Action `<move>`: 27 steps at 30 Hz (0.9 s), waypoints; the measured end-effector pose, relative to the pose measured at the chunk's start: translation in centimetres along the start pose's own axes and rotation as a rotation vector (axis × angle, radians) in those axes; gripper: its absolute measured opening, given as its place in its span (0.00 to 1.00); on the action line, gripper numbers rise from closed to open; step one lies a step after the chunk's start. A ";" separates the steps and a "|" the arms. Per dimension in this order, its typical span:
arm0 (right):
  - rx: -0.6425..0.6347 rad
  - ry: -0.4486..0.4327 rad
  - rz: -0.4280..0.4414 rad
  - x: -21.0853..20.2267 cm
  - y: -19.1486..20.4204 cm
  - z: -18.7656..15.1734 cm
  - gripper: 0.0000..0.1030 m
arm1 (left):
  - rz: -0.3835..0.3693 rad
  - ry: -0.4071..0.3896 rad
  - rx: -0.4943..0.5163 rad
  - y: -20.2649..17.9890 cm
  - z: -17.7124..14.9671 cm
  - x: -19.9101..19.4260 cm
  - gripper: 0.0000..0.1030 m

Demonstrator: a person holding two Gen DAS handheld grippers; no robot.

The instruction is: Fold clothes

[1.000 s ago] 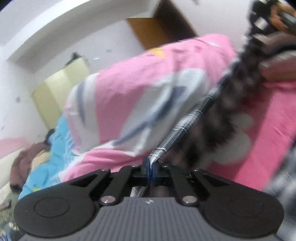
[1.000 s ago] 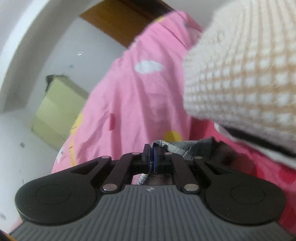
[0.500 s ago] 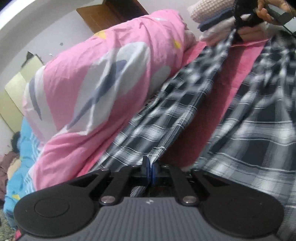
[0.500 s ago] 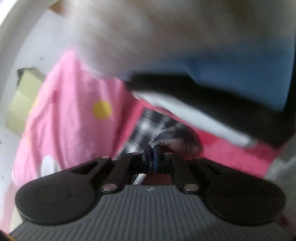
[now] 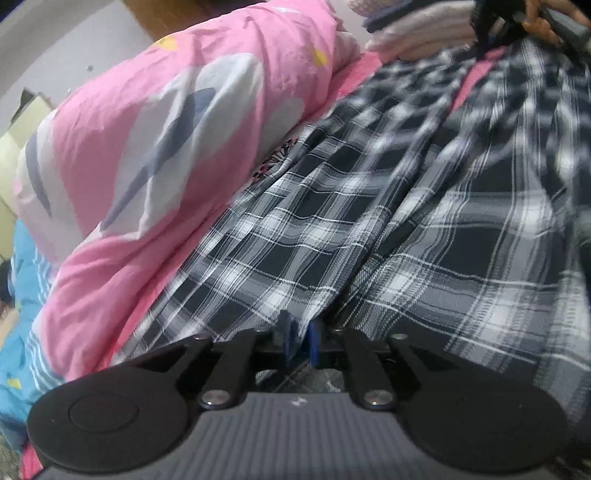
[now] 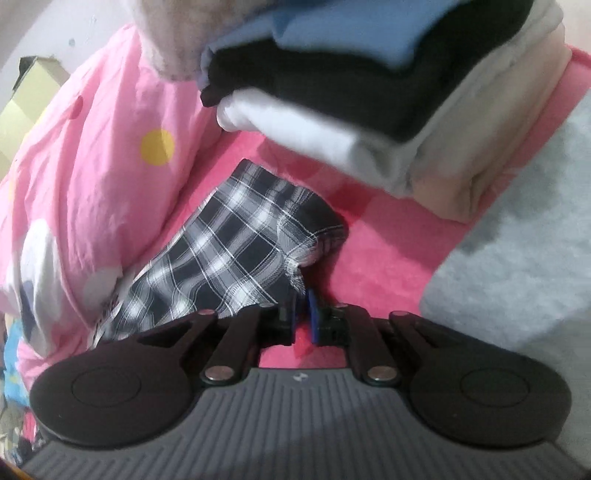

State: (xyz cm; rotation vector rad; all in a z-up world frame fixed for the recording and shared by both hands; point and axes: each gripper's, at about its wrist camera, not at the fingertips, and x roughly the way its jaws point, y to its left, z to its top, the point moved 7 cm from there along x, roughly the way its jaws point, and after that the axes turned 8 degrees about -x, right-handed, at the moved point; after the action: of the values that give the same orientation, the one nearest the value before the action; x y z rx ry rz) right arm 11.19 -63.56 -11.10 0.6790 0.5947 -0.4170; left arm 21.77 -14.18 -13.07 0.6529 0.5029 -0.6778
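Observation:
A black-and-white plaid garment (image 5: 369,229) lies spread lengthwise over the pink bed sheet (image 6: 388,251). My left gripper (image 5: 300,339) is shut on a fold at its near end, and cloth fills the narrow gap between the blue pads. At the far end, my right gripper (image 6: 303,314) is shut on a puckered corner of the same plaid garment (image 6: 229,251), low over the sheet. The left wrist view shows the right gripper (image 5: 495,22) at the top right, with a hand (image 5: 539,18) on it.
A bulky pink duvet (image 5: 184,129) runs along the garment's left side. A stack of folded clothes (image 6: 369,92) sits just beyond the right gripper, with a grey cloth (image 6: 517,240) to its right. Blue bedding (image 5: 22,314) lies at the far left.
The garment hung taut between the grippers one second ago. Both grippers have come down and it now lies flat on the bed, and the right gripper has closed in on the folded stack.

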 end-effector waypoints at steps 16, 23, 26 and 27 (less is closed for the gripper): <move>-0.626 0.048 0.185 7.2 18.9 1.5 0.30 | -0.114 -0.068 -0.555 1.8 4.3 0.9 0.34; -0.648 0.243 0.057 19.3 21.5 1.1 0.03 | -0.064 -0.042 -0.698 1.8 3.8 3.4 0.33; -0.567 0.177 0.025 22.1 20.9 3.9 0.00 | -0.042 -0.030 -0.759 1.8 3.6 4.4 0.33; -0.539 0.158 0.015 22.3 20.6 4.6 0.00 | -0.034 -0.026 -0.779 1.8 3.5 4.7 0.33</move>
State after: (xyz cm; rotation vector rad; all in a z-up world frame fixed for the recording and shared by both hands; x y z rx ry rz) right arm 40.84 -55.78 -12.87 0.1997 0.8112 -0.1746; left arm 26.98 -17.42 -12.87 -0.0978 0.6977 -0.4658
